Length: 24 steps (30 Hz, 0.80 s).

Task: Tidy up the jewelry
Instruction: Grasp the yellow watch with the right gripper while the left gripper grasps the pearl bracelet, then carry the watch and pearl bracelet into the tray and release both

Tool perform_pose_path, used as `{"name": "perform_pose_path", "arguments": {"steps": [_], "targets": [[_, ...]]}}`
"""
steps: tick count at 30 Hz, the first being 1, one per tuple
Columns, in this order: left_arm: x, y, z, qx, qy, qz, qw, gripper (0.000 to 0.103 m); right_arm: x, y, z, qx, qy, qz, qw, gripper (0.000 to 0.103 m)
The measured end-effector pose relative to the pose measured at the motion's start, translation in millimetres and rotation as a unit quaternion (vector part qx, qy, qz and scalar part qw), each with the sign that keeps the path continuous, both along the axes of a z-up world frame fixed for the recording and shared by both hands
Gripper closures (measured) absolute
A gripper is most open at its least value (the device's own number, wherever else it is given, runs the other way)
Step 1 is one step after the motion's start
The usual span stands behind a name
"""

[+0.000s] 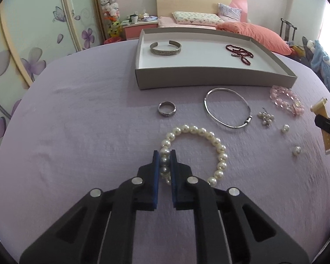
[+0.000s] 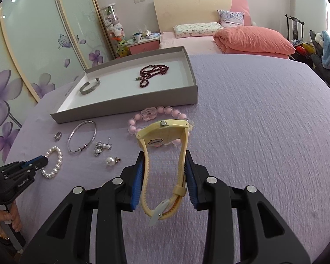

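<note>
Jewelry lies spread over a lilac textured bedspread (image 2: 253, 114) in front of a shallow grey cardboard tray with a white floor (image 1: 209, 78).

The left gripper (image 1: 165, 154) is closed on the near-left side of a white pearl bead bracelet (image 1: 217, 145), its blue pads pinching several beads. The bracelet still lies on the cloth.

The right gripper (image 2: 165, 160) is partly closed on the looped strap of a cream-yellow wristwatch (image 2: 162, 132), one pad against each side of the strap. The watch case sits at the far end of the loop and the buckle at the near end.

Two pieces rest inside the tray: a silver open cuff bracelet (image 1: 165, 48) at its left and a dark red beaded strand (image 1: 239, 51) at its right, well apart.

On the cloth outside the tray lie:
- one silver ring (image 1: 167, 109)
- one thin silver hinged bangle (image 1: 227, 110)
- one pink bead bracelet (image 1: 287, 99), just beside the tray's near right corner
- one small cluster of pearl and silver pieces (image 1: 265, 117)
- two loose single pearls (image 1: 285, 128), apart from each other

The tray's middle floor is bare between its two pieces. The bedspread is open to the left of the pearl bracelet and wide open to the right of the watch.
</note>
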State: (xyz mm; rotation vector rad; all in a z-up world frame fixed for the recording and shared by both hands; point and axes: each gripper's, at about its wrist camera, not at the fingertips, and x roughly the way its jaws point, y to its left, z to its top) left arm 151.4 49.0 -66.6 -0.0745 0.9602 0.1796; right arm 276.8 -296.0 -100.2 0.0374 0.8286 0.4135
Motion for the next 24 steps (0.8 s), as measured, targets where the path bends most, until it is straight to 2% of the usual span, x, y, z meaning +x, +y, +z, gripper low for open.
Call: {"name": "perform_pose_path", "arguments": {"steps": [4, 15, 24], "targets": [[-7, 2, 12, -0.015, -0.017, -0.006, 0.9997, 0.094, -5, 1, 10, 0.007, -0.014, 0.006, 1.000, 0.067], [-16, 7, 76, -0.035, -0.094, -0.017, 0.9948, 0.094, -7, 11, 25, 0.014, -0.033, 0.018, 0.999, 0.067], [-13, 7, 91, -0.039, -0.112, -0.017, 0.9928, 0.094, -8, 16, 26, 0.012, -0.034, 0.024, 0.999, 0.067]]}}
